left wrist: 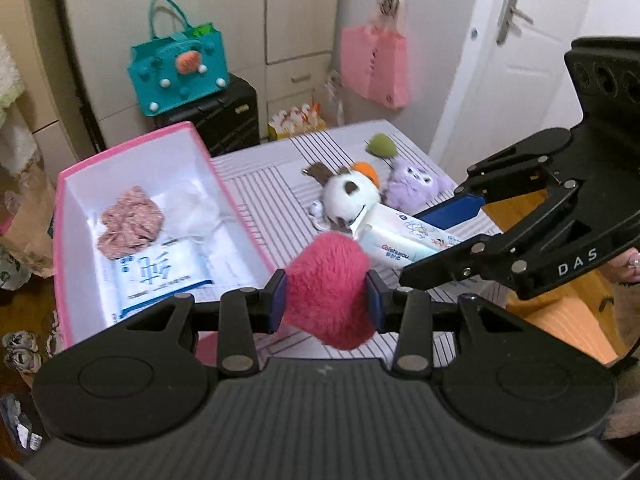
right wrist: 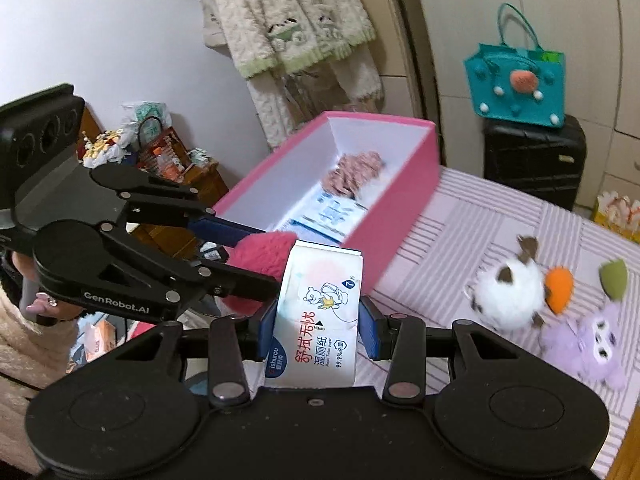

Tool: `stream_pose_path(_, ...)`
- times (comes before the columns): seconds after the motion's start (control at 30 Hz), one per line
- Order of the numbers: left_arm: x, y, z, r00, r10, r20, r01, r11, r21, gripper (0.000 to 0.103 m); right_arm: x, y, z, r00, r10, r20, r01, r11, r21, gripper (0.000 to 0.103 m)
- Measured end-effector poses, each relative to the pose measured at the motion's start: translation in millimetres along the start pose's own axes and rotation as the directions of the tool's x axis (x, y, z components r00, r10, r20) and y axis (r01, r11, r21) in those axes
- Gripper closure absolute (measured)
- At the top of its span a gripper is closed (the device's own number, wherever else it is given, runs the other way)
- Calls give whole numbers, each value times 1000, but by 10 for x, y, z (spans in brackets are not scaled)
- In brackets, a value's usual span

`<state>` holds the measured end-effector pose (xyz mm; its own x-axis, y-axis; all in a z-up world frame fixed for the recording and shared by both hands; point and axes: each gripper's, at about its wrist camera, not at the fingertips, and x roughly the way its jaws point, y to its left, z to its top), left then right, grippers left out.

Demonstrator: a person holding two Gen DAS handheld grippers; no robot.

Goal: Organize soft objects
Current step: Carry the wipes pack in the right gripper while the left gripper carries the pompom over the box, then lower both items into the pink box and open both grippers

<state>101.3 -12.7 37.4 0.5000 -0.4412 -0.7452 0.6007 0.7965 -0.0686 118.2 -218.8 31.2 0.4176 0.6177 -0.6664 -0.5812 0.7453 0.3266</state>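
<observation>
The left gripper [left wrist: 326,300] had its jaws clamped on a fluffy pink pom-pom [left wrist: 330,286], held beside the open pink box [left wrist: 224,184]. The right gripper [right wrist: 318,330] gripped a wet-wipes pack [right wrist: 320,316] close by. A white plush [left wrist: 352,194] and what seemed a purple owl plush [left wrist: 410,184] lay on the striped bed [left wrist: 264,196].

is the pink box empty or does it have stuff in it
Not empty: the pink box holds a crumpled pink cloth and a blue-and-white packet.
</observation>
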Motion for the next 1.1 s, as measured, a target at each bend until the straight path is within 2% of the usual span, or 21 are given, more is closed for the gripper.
stream_pose_path(0.13, -178, 249, -46, 998, 9, 59, -6, 999, -42, 64, 93, 126, 184, 1000, 1, 19, 0, 999, -35, 55)
stream_pose_path(0.27, -324, 502, -89, 988, 27, 151, -15, 996, -85, 64, 241, 217, 415, 999, -12, 45, 15, 997, -82, 55)
stream_pose_path(0.4, -351, 772, -66, 980, 67, 186, -44, 991, -128, 64, 425, 230, 643, 997, -18, 76, 26, 994, -107, 55)
stream_pose_path(0.5, -331, 981, -44, 970, 136, 201, -104, 981, -161, 64, 606, 204, 817, 996, -27, 90, 37, 992, -120, 55)
stream_pose_path(0.73, -7, 1453, 47, 957, 234, 169, -189, 951, -246, 64, 1185, 26, 1095, 992, -97, 76, 108, 983, -147, 55)
stream_pose_path(0.83, 211, 1682, 116, 964, 229, 132, -182, 938, -294, 64, 1458, -68, 1199, 992, -113, 47, 119, 981, -155, 55)
stream_pose_path(0.93, 467, 1871, 207, 972, 215, 90, -172, 923, -345, 64, 1707, -89, 1270, 983, -181, 25, 182, 961, -206, 55)
stream_pose_path(1.1, 825, 2139, 317, 973, 229, 26, -198, 889, -413, 64, 2065, -181, 1403, 976, -214, -49, 197, 951, -240, 55)
